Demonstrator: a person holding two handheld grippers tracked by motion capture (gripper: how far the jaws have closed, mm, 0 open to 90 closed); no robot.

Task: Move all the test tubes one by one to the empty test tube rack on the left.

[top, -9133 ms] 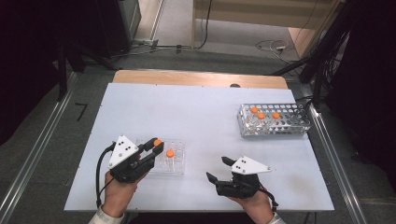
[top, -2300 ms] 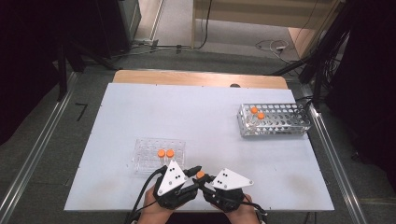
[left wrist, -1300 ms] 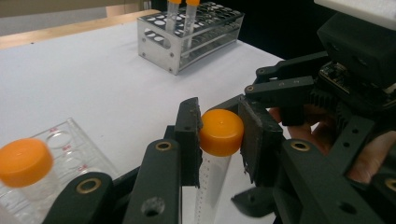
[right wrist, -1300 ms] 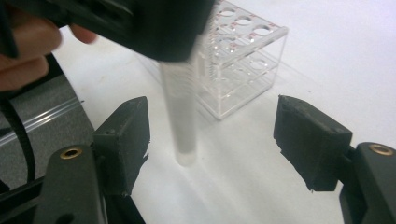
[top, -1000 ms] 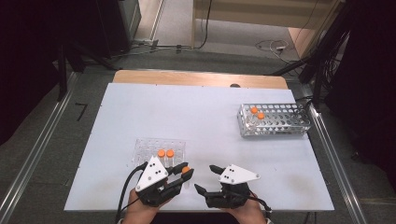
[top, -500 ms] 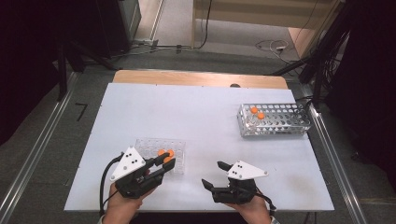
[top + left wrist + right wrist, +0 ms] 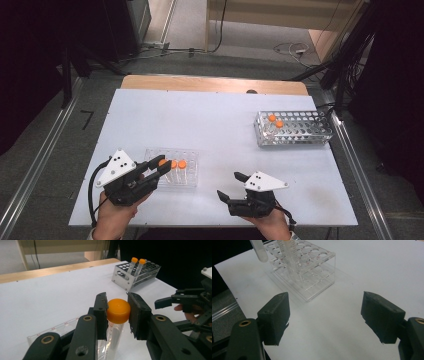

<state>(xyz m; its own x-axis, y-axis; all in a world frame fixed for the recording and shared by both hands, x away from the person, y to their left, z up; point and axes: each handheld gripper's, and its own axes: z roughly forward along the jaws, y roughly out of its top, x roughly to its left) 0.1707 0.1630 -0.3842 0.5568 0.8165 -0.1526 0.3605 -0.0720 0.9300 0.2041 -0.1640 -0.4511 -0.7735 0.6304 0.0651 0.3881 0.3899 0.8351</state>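
My left gripper (image 7: 165, 164) (image 7: 117, 305) is shut on the orange cap of a clear tube (image 7: 118, 310) (image 7: 162, 162), which hangs upright at the left end of the small clear rack (image 7: 187, 175) (image 7: 312, 272). Two more orange-capped tubes (image 7: 178, 163) stand in that rack. In the right gripper view the held tube's round bottom (image 7: 259, 251) hangs above the rack's corner. My right gripper (image 7: 230, 186) (image 7: 324, 315) rests near the table's front edge, open, nothing between its fingers, pointing at the rack.
A larger clear rack (image 7: 300, 135) (image 7: 147, 271) with two orange-capped tubes (image 7: 275, 121) (image 7: 136, 263) stands at the far right of the white table (image 7: 210, 120). A wooden strip runs along the table's far edge. Dark floor and cables lie beyond.
My left gripper has carried the tube to the left and slightly up, away from the right gripper and over the small rack's end. The right gripper has hardly moved.
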